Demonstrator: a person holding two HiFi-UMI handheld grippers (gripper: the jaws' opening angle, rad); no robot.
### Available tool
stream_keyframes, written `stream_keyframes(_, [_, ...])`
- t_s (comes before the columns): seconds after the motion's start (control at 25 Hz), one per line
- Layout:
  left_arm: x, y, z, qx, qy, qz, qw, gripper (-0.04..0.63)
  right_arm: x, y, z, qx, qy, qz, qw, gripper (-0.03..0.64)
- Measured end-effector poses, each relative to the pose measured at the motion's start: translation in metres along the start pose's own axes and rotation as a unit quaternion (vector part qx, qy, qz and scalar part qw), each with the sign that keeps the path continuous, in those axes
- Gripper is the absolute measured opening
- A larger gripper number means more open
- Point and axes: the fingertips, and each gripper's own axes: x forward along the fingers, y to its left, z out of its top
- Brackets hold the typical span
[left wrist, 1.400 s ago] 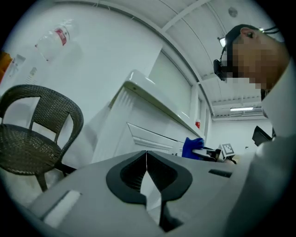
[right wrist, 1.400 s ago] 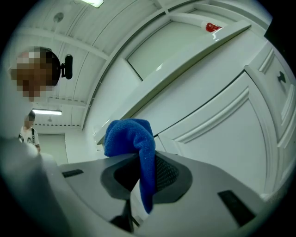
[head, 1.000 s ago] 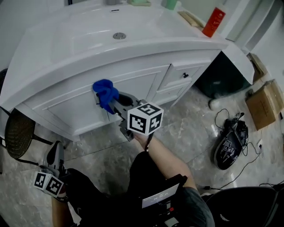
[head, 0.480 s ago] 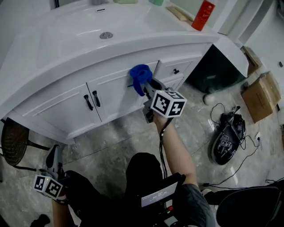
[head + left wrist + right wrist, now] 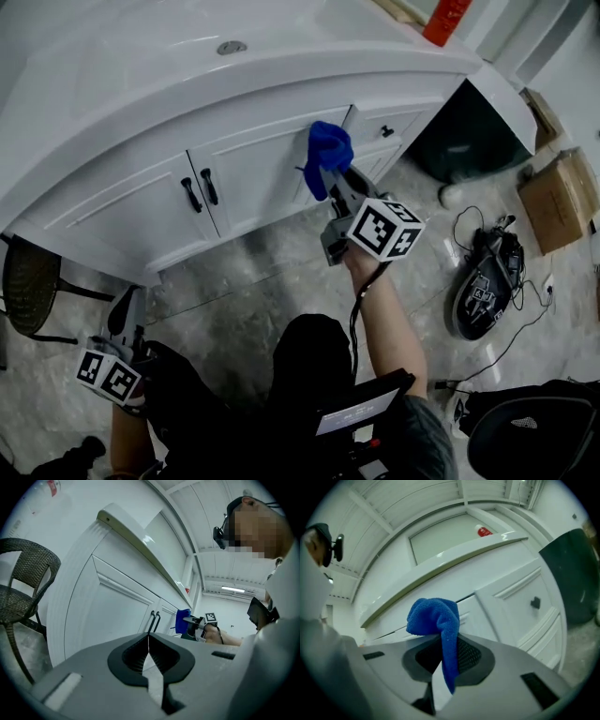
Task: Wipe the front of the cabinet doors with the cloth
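The blue cloth [image 5: 328, 152] is bunched against the right edge of the right cabinet door [image 5: 262, 178], near the drawers [image 5: 380, 131]. My right gripper [image 5: 341, 187] is shut on the cloth [image 5: 433, 618], which hangs down between its jaws [image 5: 443, 654]. Two black handles [image 5: 200, 190] sit where the white doors meet, left of the cloth. My left gripper [image 5: 122, 323] is low at the left, near the floor and away from the cabinet. It is shut on nothing [image 5: 148, 638] and looks along the left door [image 5: 108, 616] toward the cloth [image 5: 182, 620].
A wicker chair [image 5: 28, 281] stands left of the cabinet. A dark bin [image 5: 469, 150] stands right of the drawers; a cardboard box [image 5: 561, 202] and a black device with cables [image 5: 487, 291] lie on the floor. A red bottle [image 5: 448, 19] stands on the counter.
My right gripper has carried the cloth rightward across the cabinet front, from by the handles to the right door's right edge. The left gripper has stayed low.
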Motion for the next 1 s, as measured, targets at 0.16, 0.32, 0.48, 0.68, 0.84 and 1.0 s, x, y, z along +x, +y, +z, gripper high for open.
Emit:
stream_keyframes(0.16, [-0.015, 0.008, 0.001, -0.015, -0.007, 0.018, 0.9997, 0.003, 0.02, 0.102, -0.04, 0.023, 0.037, 0.134, 0.99, 0.052])
stream_keyframes(0.32, [-0.037, 0.022, 0.006, -0.018, -0.018, 0.049, 0.9985, 0.003, 0.046, 0.161, -0.086, 0.032, 0.088, 0.213, 0.973, 0.052])
stream_keyframes(0.48, [-0.058, 0.037, 0.007, -0.021, -0.026, 0.083, 0.996, 0.003, 0.07, 0.165, -0.115, 0.045, 0.122, 0.221, 0.967, 0.052])
stream_keyframes(0.68, [-0.065, 0.036, 0.007, -0.014, -0.022, 0.094, 0.9952, 0.003, 0.075, 0.148, -0.108, 0.041, 0.111, 0.216, 0.969, 0.052])
stream_keyframes(0.84, [-0.061, 0.031, 0.011, -0.007, -0.018, 0.092, 0.9956, 0.003, 0.077, 0.136, -0.106, 0.024, 0.107, 0.2, 0.974, 0.052])
stream_keyframes(1.0, [-0.051, 0.021, 0.013, -0.001, -0.02, 0.083, 0.9964, 0.003, 0.081, 0.111, -0.107, 0.017, 0.111, 0.171, 0.979, 0.052])
